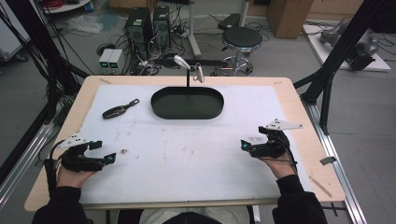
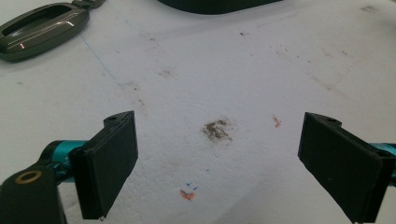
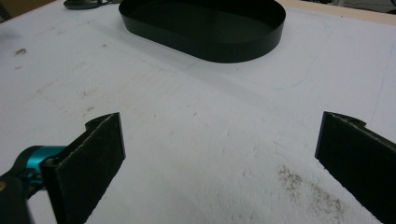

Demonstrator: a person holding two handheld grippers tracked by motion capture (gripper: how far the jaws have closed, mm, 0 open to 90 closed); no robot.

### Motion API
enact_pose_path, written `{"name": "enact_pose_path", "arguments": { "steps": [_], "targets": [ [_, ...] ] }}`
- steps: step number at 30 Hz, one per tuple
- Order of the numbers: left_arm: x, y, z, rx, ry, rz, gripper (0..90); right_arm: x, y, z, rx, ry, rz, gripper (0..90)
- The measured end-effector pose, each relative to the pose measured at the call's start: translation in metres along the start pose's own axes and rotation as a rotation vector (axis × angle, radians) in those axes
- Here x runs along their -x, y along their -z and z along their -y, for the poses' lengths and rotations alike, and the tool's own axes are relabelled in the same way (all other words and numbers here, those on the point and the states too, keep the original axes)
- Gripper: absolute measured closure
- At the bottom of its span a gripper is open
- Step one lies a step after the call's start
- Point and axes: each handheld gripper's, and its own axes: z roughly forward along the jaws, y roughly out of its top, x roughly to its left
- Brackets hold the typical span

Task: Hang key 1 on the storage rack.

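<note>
High view showed both grippers low over the white mat [image 1: 187,149], neither holding anything: the left gripper [image 1: 103,151] sat near the front left corner with its jaws wide apart, the right gripper [image 1: 246,145] near the front right with its jaws just as wide. Nearest the left one lay the key fob [image 1: 119,109], well apart from it, at the mat's far left and just left of the oval tray [image 1: 187,103]. That tray stood empty at the far middle.

Judging by that layout, the work looked to be at its start, with the reach for the fob not yet made. Its next move likely called for the left gripper to travel forward, line its jaws across the fob's narrow width, come down and close.

Left gripper view gave the fob [image 2: 39,29] as a glossy dark olive shell, long and rounded, with a sunken panel and a small loop at one end; a slick, hard casing that could slide on the pads. Right gripper view showed the tray [image 3: 205,28] as thin black sheet with a low upright wall. The mat was matt, slightly grainy and smudged with brown marks
</note>
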Motion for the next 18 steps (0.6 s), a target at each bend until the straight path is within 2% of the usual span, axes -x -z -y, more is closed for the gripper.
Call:
{"name": "enact_pose_path", "arguments": {
  "steps": [8, 18],
  "targets": [
    [0.0, 0.0, 0.0, -0.003, -0.001, -0.003, 12.4, -0.003, 0.005, 0.02, -0.009, 0.003, 0.011, 0.8],
    [-0.001, -0.001, 0.0, -0.007, -0.003, -0.001, 12.5, -0.007, 0.01, 0.032, -0.015, 0.007, 0.023, 0.8]
  ]
}}
